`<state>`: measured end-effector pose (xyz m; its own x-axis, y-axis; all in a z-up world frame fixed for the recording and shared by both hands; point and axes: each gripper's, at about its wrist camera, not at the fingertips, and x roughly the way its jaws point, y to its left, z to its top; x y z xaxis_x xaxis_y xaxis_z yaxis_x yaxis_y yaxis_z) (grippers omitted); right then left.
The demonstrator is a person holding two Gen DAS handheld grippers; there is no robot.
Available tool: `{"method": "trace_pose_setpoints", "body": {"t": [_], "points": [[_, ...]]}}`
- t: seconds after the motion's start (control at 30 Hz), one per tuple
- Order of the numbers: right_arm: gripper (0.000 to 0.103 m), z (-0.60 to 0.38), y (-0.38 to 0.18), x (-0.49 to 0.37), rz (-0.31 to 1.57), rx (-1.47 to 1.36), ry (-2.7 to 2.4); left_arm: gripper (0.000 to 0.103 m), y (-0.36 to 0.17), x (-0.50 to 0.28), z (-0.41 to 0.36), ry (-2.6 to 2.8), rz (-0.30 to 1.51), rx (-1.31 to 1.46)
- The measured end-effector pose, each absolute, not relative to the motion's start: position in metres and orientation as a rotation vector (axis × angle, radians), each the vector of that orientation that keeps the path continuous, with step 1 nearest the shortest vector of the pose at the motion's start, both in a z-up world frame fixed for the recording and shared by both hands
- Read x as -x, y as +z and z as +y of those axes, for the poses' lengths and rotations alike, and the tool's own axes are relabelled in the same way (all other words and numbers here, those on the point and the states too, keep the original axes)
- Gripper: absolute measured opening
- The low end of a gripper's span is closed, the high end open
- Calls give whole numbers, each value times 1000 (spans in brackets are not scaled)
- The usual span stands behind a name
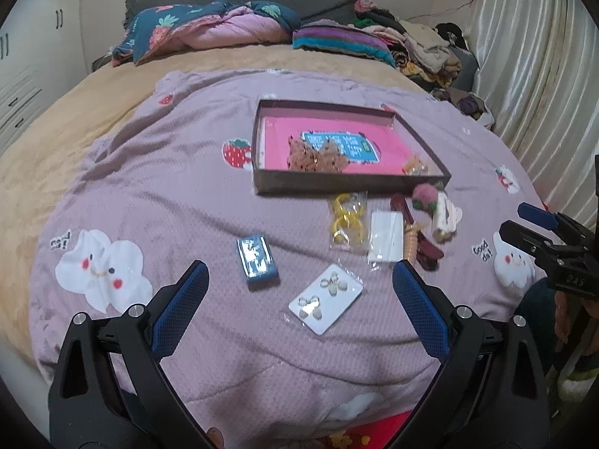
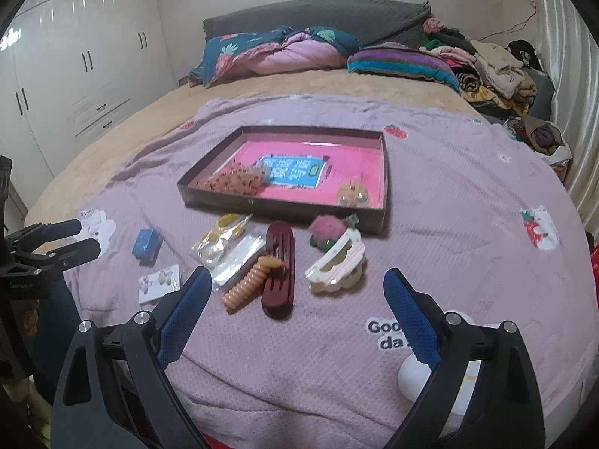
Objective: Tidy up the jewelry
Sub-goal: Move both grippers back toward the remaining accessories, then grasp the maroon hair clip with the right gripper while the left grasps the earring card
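Two tongs: we hold the left tongs (image 1: 299, 292) and the right tongs (image 2: 294, 295) spread wide and empty above the near edge of the bed (image 2: 123, 138), ready to pick.
Tray: the dark-walled box (image 2: 383, 183) sits toward the bed's middle as the collecting place; a brown beaded piece (image 2: 232, 181) and pearl earrings (image 2: 352, 194) already lie inside.
Loose jewelry: the earring card (image 1: 325, 297), blue box (image 1: 257, 260), yellow rings bag (image 1: 346, 220), maroon clip (image 2: 279, 269) and white claw clip (image 2: 337, 262) lie on the lilac blanket (image 2: 468, 205) between tray and near edge, within our reach.
Next, we judge: the earring card, nearest the left tongs.
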<state>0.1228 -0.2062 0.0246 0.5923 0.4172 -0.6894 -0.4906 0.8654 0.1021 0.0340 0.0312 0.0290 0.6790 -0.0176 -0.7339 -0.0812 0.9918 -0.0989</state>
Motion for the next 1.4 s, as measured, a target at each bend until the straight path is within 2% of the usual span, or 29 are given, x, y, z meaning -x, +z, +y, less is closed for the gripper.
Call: {"method": "trace_pose_setpoints", "body": {"t": [0.17, 0.27, 0.7, 0.93, 1.13, 1.23, 1.4], "points": [[92, -200, 9, -120, 811, 126, 538, 92, 18, -31, 28, 22, 846, 116], [83, -196, -1, -120, 837, 134, 554, 92, 13, -30, 27, 18, 857, 111], [69, -181, -41, -135, 925, 169, 554, 92, -16, -36, 15, -27, 917, 74], [57, -174, -62, -150, 984, 155, 551, 91, -30, -45, 10, -35, 942, 56], [52, -166, -67, -157, 983, 150, 557, 87, -41, -55, 5, -42, 951, 24], [45, -160, -69, -160, 974, 161, 569, 85, -42, -60, 0, -40, 944, -16], [34, -147, -74, -168, 968, 182, 586, 77, -46, -72, -4, -49, 954, -43]]}}
